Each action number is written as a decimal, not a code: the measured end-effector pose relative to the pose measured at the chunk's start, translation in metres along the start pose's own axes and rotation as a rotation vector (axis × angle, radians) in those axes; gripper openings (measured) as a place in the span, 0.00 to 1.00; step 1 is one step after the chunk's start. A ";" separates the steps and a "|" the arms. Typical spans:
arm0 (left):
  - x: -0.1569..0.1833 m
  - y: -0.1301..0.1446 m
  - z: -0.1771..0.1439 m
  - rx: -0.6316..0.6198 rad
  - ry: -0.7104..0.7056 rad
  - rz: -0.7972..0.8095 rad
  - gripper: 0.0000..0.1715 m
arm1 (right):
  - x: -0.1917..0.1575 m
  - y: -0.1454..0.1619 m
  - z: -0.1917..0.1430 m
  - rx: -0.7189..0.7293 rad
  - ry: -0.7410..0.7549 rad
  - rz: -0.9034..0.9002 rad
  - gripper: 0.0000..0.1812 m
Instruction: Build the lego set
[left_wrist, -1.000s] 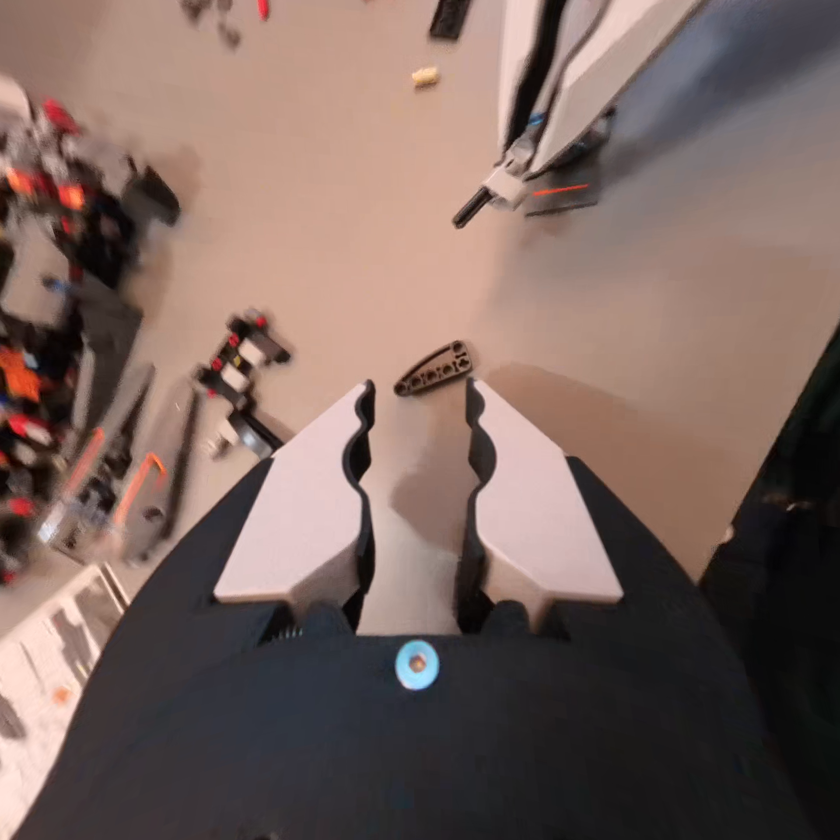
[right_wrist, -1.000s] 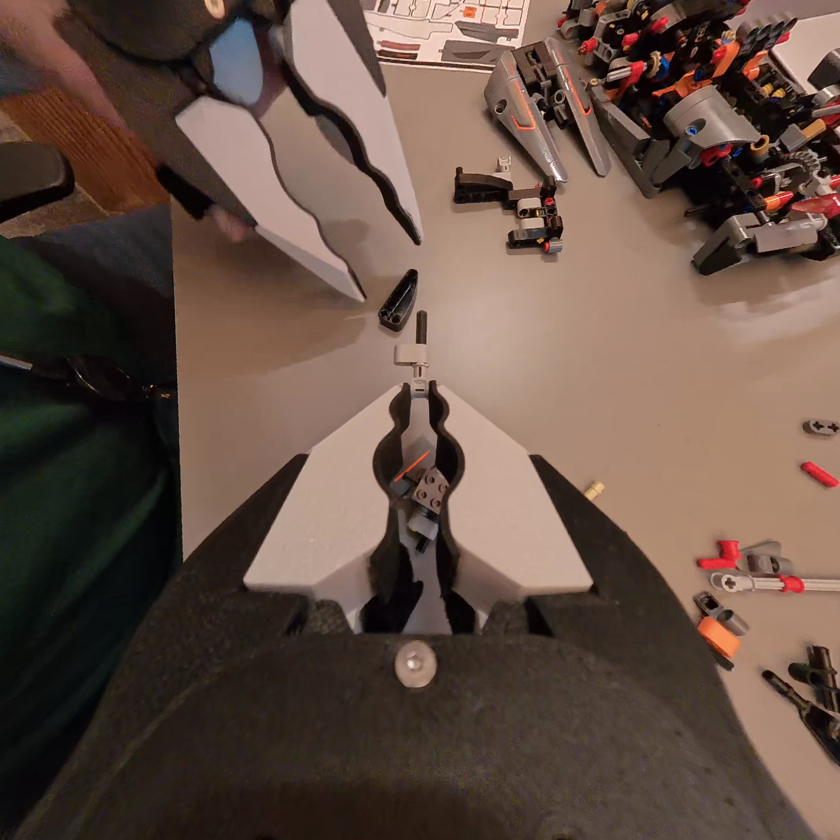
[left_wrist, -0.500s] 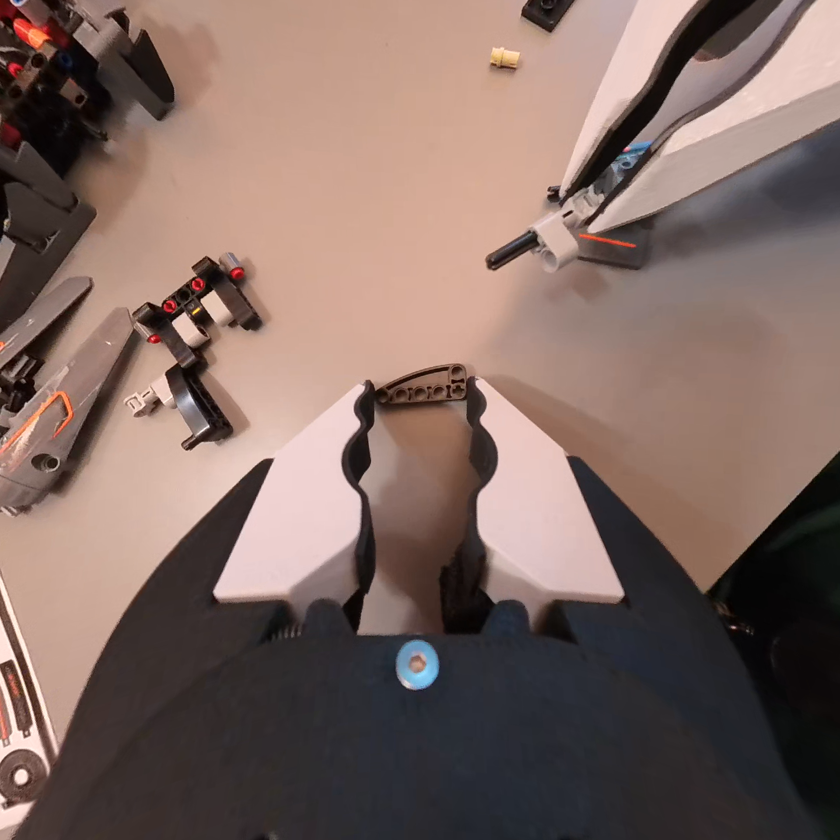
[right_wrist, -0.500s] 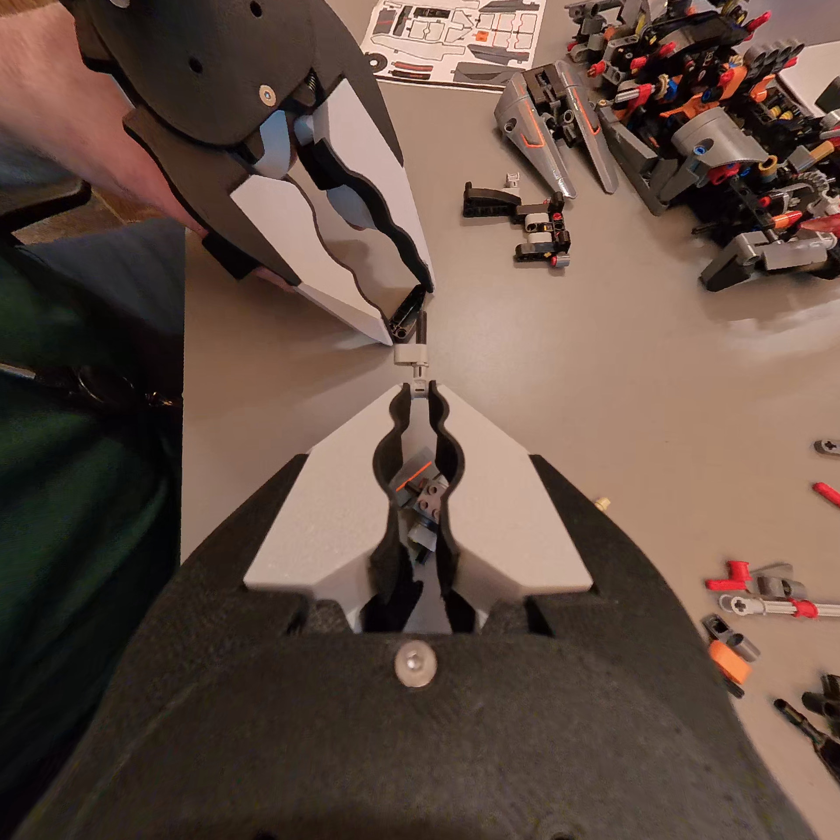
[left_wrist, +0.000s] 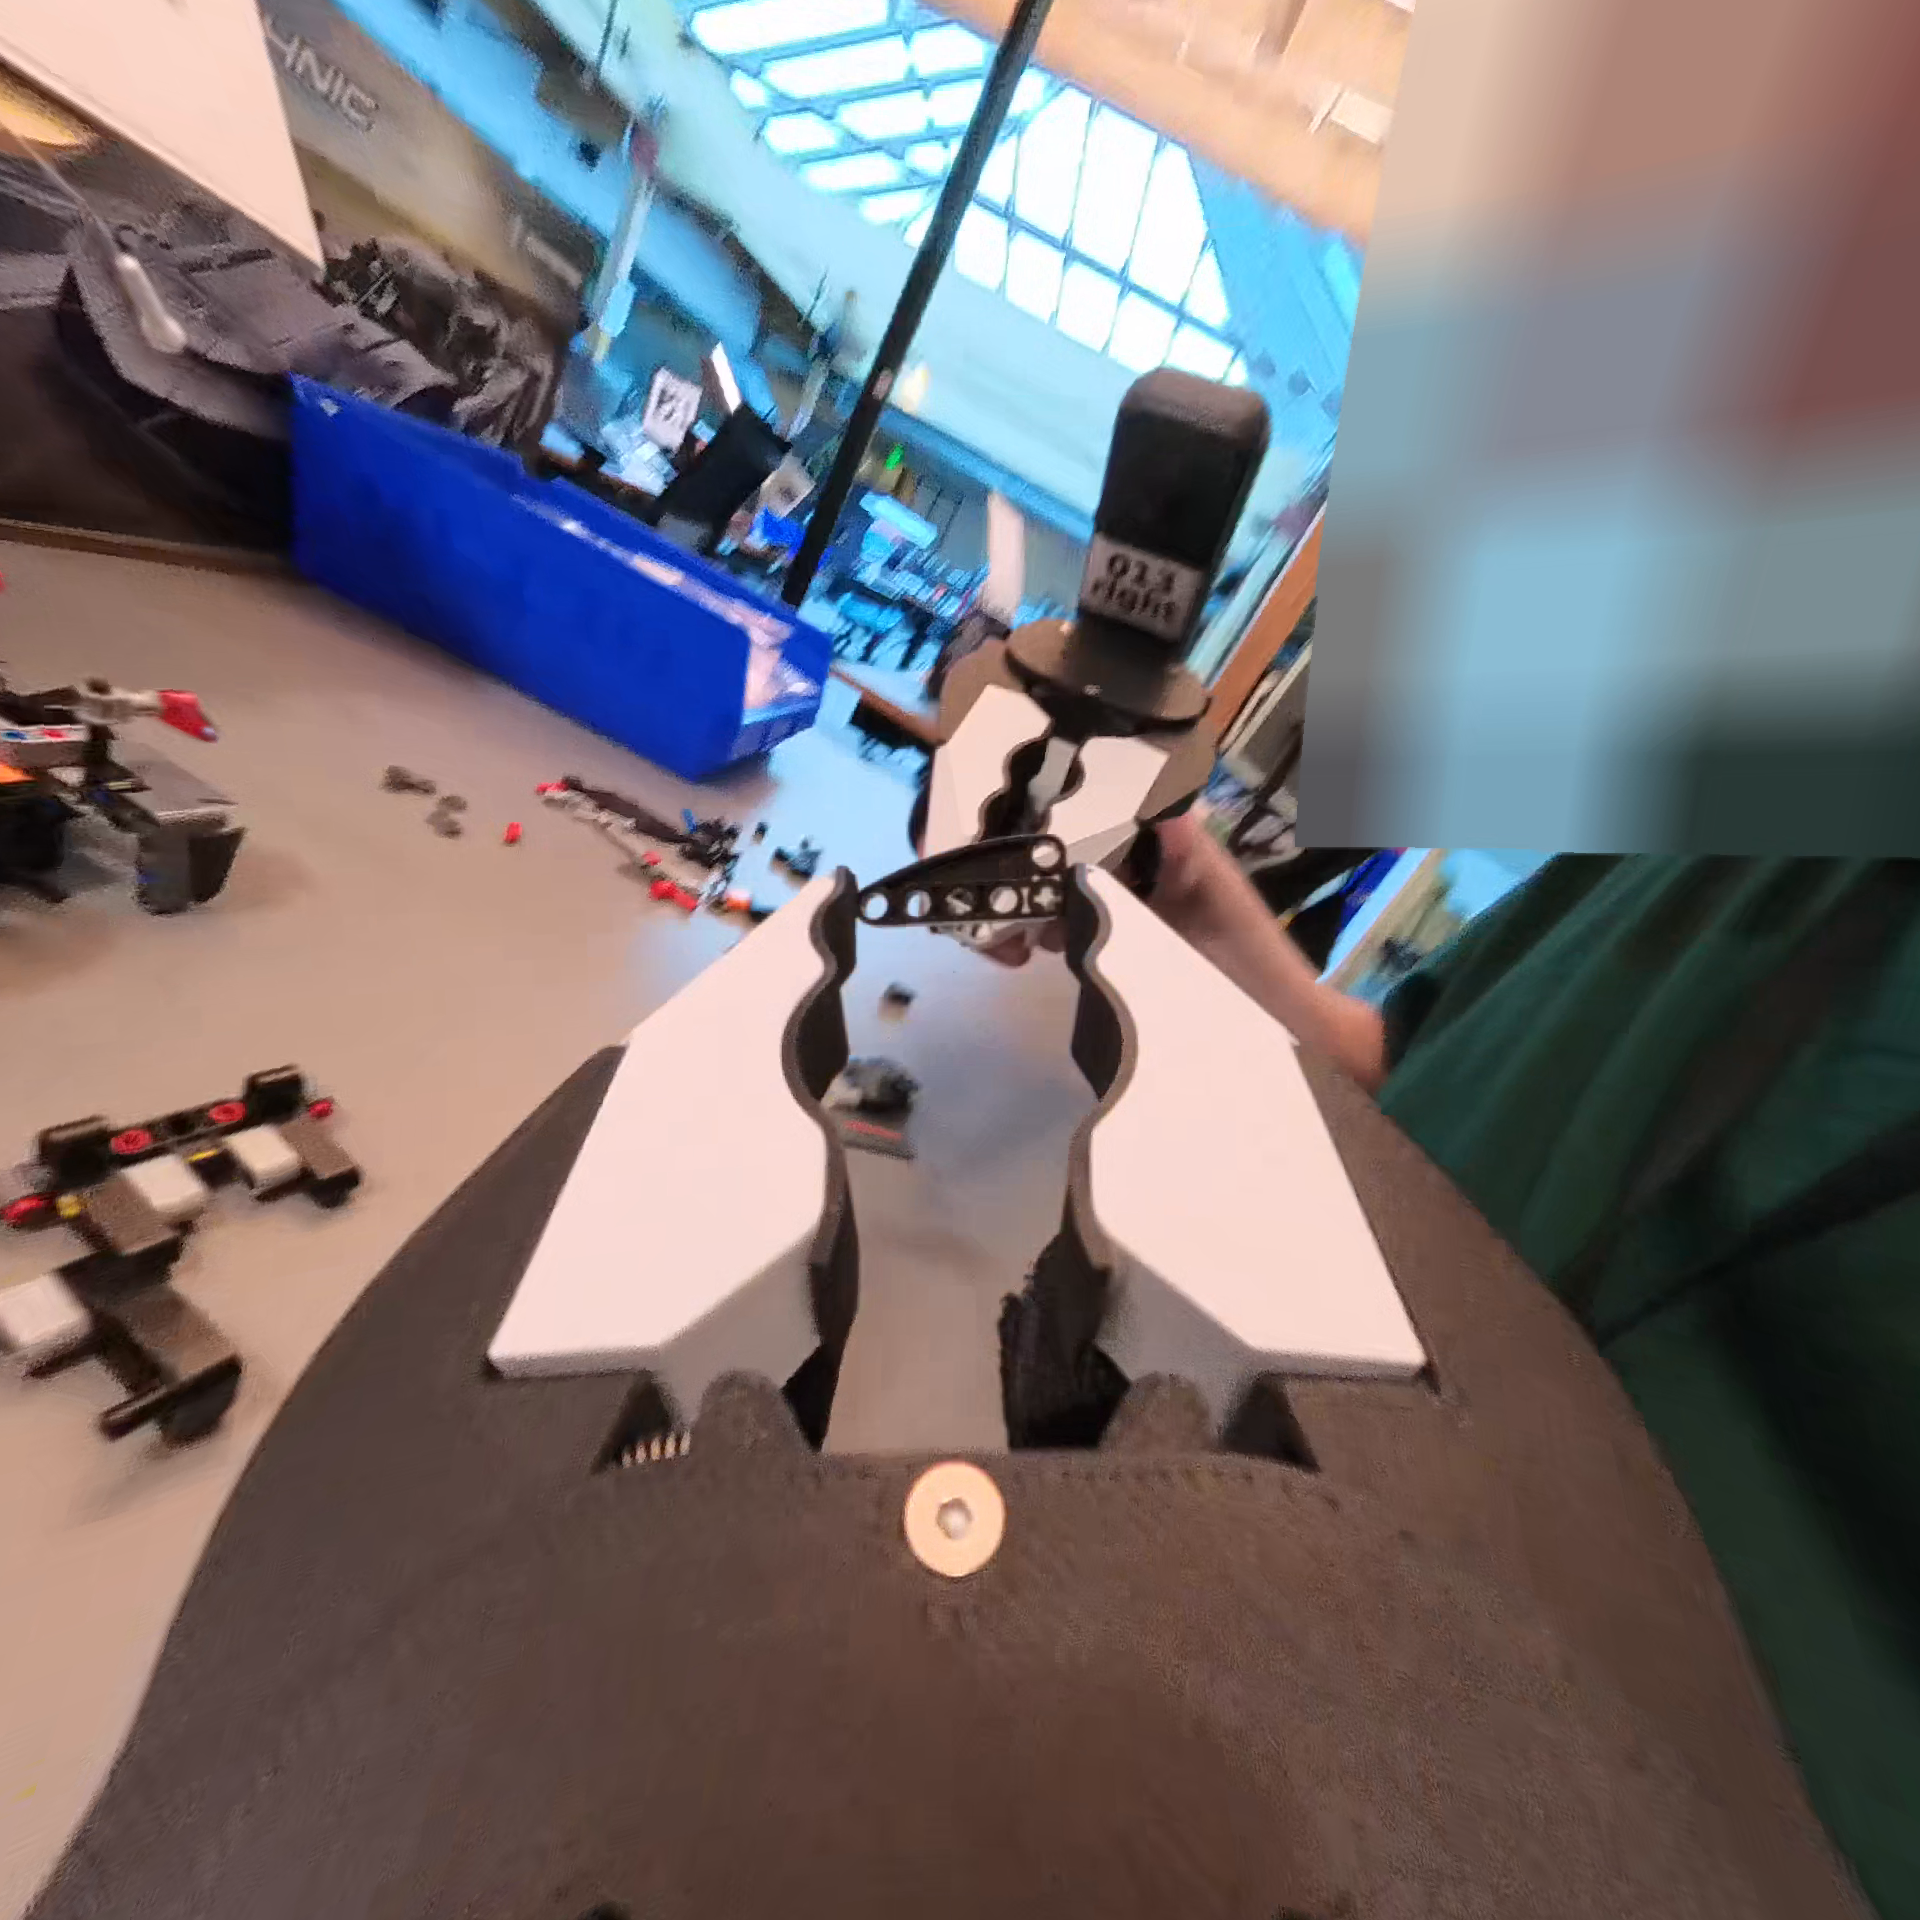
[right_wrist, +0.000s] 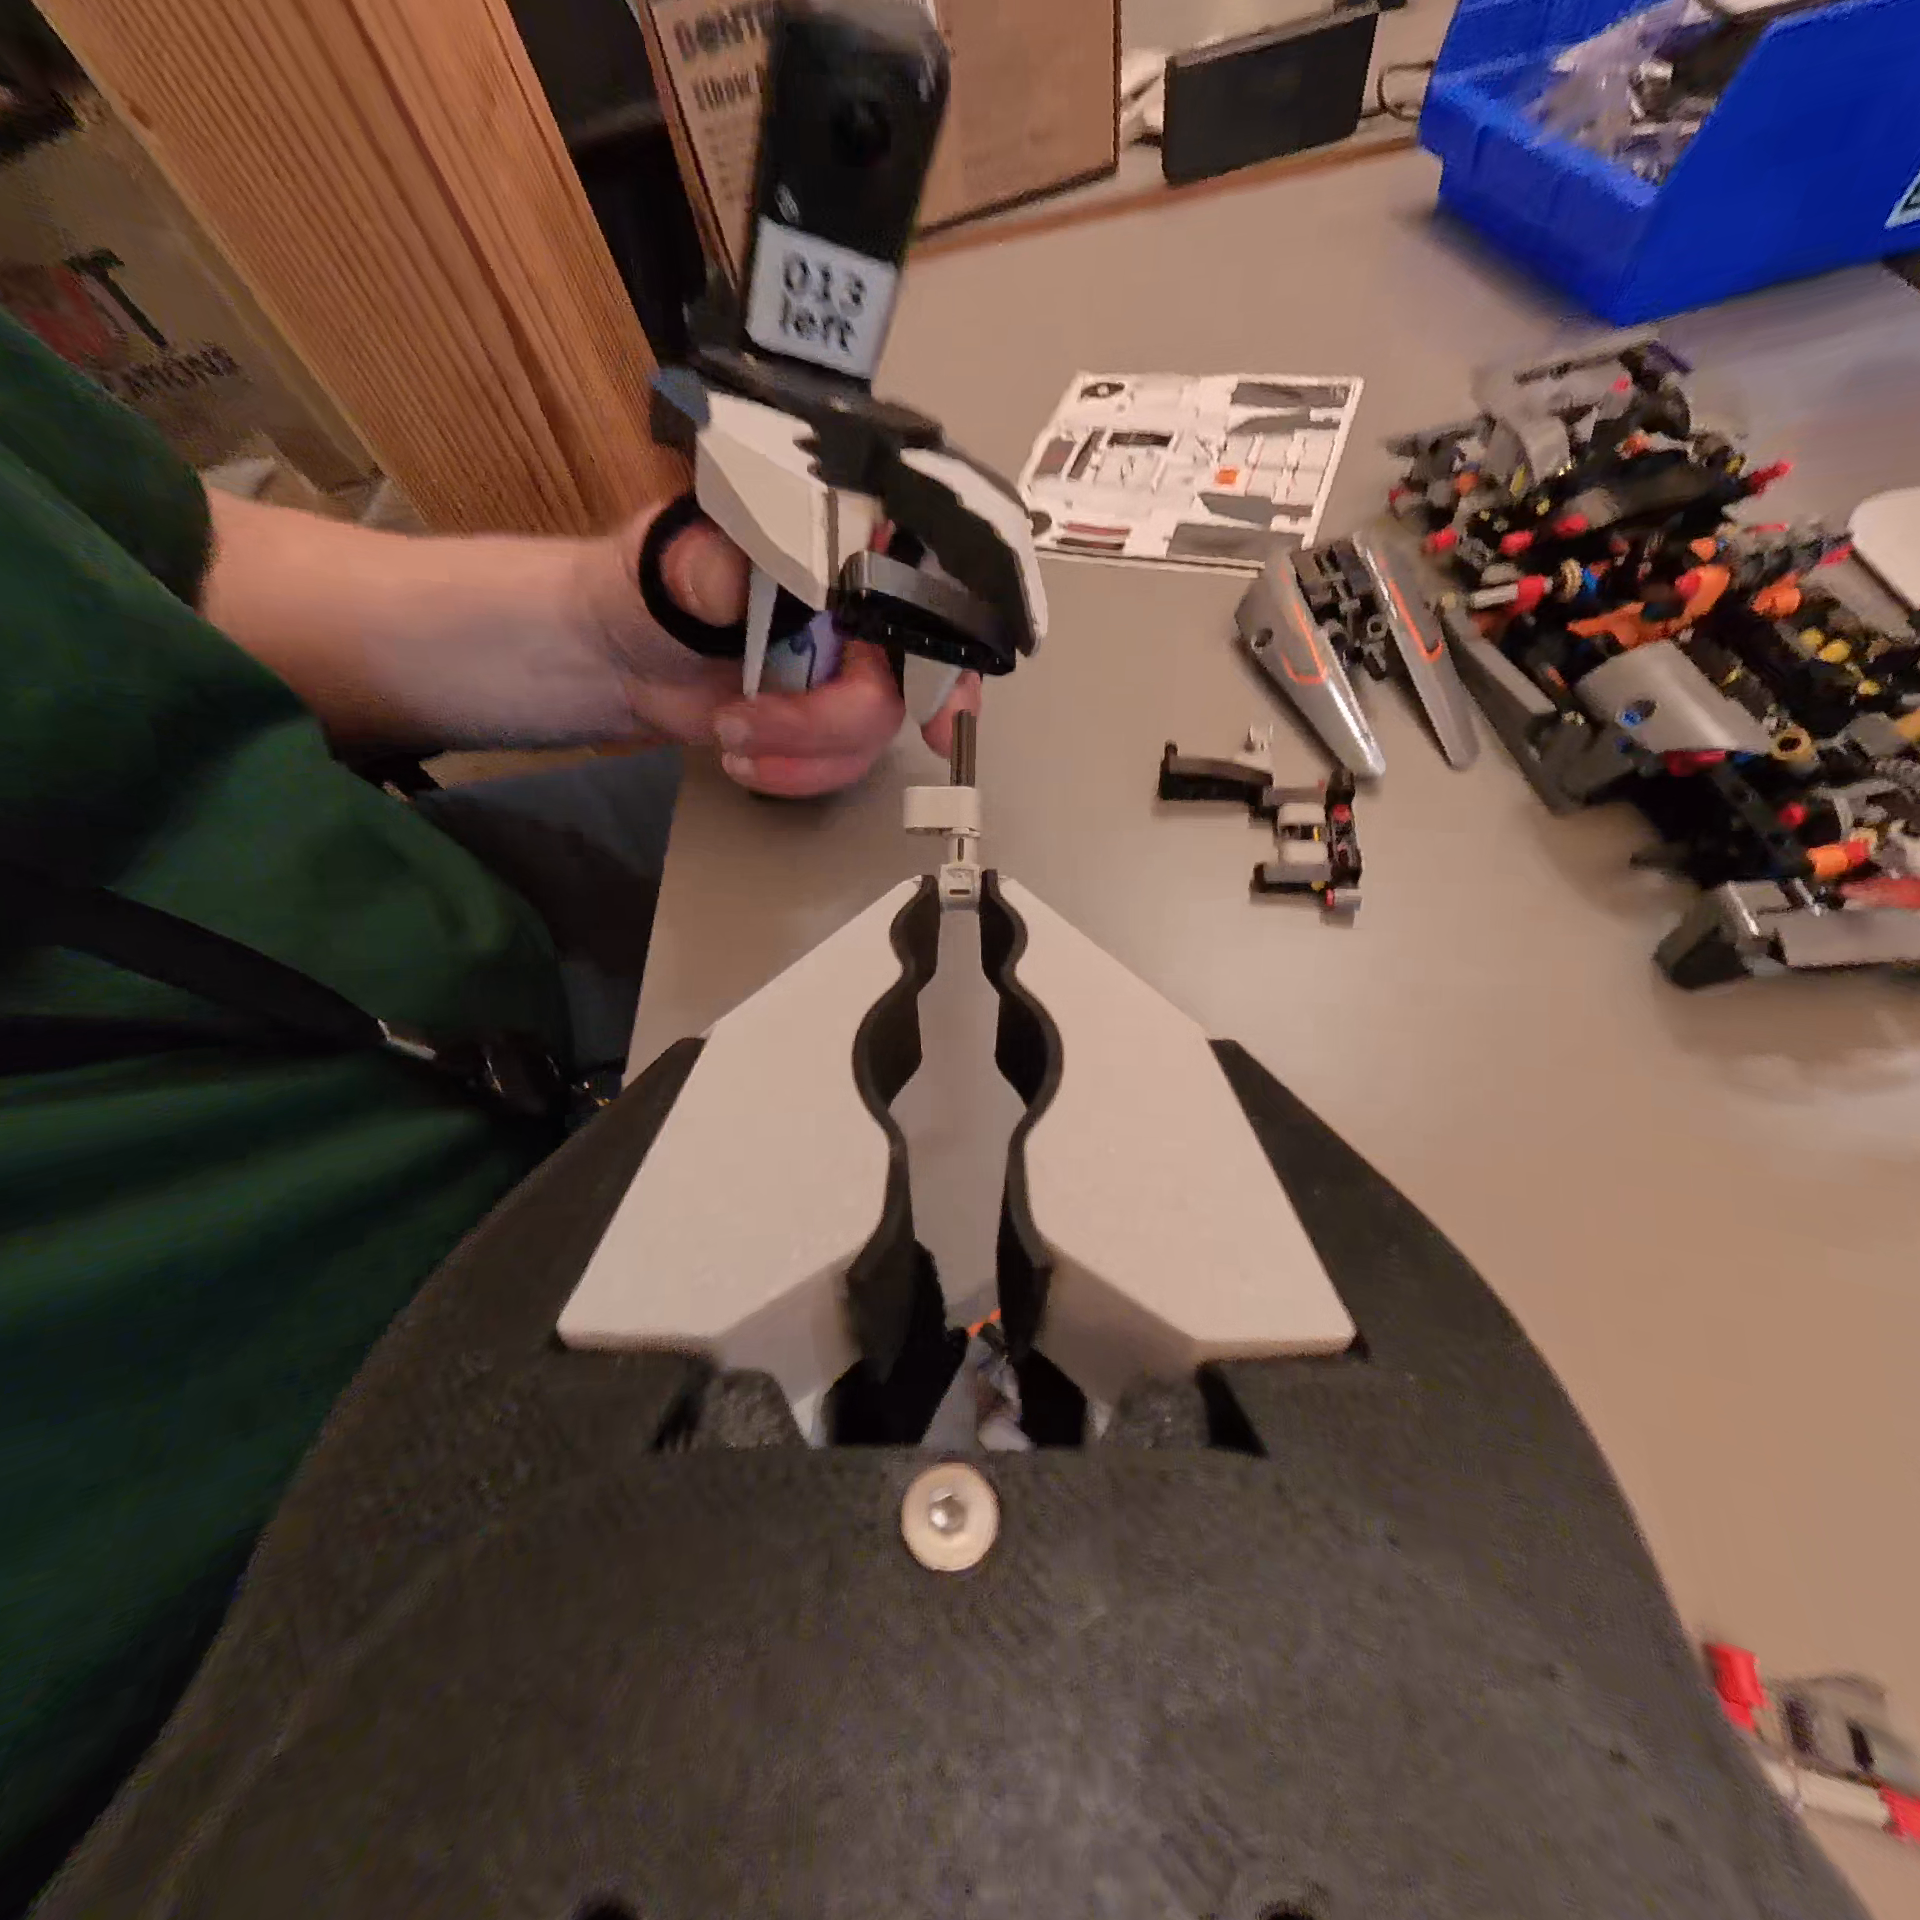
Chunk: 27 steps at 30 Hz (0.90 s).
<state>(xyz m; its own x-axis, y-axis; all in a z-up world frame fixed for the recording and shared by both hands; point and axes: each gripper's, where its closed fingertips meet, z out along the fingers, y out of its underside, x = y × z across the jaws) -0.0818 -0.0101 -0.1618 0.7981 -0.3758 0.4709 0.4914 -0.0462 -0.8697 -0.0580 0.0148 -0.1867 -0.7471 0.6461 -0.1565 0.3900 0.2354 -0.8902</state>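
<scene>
Two grippers are raised above the grey table (right_wrist: 1351, 1195), facing each other. The left gripper (left_wrist: 961, 899) has its jaws part-open, the tips clamping one black curved beam (left_wrist: 966, 896) crosswise, five holes showing. The right gripper (right_wrist: 958, 883) has its tips nearly closed on one small grey connector assembly (right_wrist: 951, 821) with a dark axle pointing at the beam. On the table lie one large car model (right_wrist: 1662, 644), one sticker sheet (right_wrist: 1195, 462), one blue bin (right_wrist: 1683, 177).

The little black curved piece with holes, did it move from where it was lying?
Yes. The black curved piece is up off the grey table, pinched between the left gripper's jaws.
</scene>
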 end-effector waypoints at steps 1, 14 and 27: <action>0.001 -0.004 -0.002 0.039 0.033 -0.036 0.22 | 0.000 -0.005 0.000 0.011 -0.007 0.002 0.03; 0.002 -0.017 -0.010 0.128 0.125 -0.069 0.22 | 0.006 -0.018 0.018 -0.005 -0.031 0.009 0.03; -0.008 -0.033 -0.013 0.145 0.149 -0.026 0.22 | 0.022 -0.025 0.026 -0.016 -0.021 0.013 0.03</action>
<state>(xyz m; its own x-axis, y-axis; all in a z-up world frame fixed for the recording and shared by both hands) -0.1089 -0.0179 -0.1384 0.7292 -0.5093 0.4569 0.5652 0.0718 -0.8219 -0.0982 0.0040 -0.1787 -0.7532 0.6335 -0.1771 0.4083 0.2391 -0.8810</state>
